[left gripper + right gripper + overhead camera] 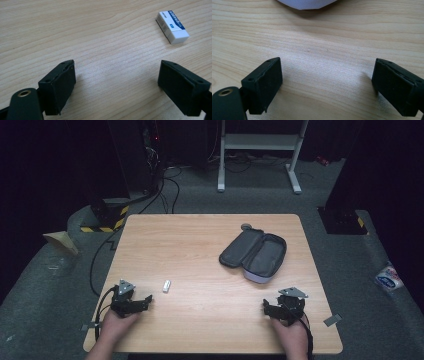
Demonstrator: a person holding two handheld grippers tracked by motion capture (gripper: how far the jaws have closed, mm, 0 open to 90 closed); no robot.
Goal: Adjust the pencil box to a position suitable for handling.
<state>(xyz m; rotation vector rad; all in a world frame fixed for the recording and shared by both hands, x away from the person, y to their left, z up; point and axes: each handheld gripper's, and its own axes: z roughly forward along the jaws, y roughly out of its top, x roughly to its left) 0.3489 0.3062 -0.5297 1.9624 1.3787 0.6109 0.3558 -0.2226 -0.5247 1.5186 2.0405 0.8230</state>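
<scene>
A small white eraser (166, 286) with a blue printed sleeve lies on the wooden table (200, 245), left of centre. In the left gripper view the eraser (172, 26) sits ahead and to the right of the jaws. My left gripper (145, 301) rests near the front left edge, open and holding nothing, its midpoint (117, 82) over bare wood. An open grey pencil case (254, 254) lies at the right of centre; its pale edge (307, 3) shows at the top of the right gripper view. My right gripper (267, 307) is open and holds nothing (327, 85), near the front right edge.
Tape marks sit at the table's front corners (332, 320). Beyond the table are a white desk frame (260, 150), cables on the grey floor (170, 185) and a black stand with yellow-black hazard tape (107, 217). A packet lies on the floor at the right (389, 277).
</scene>
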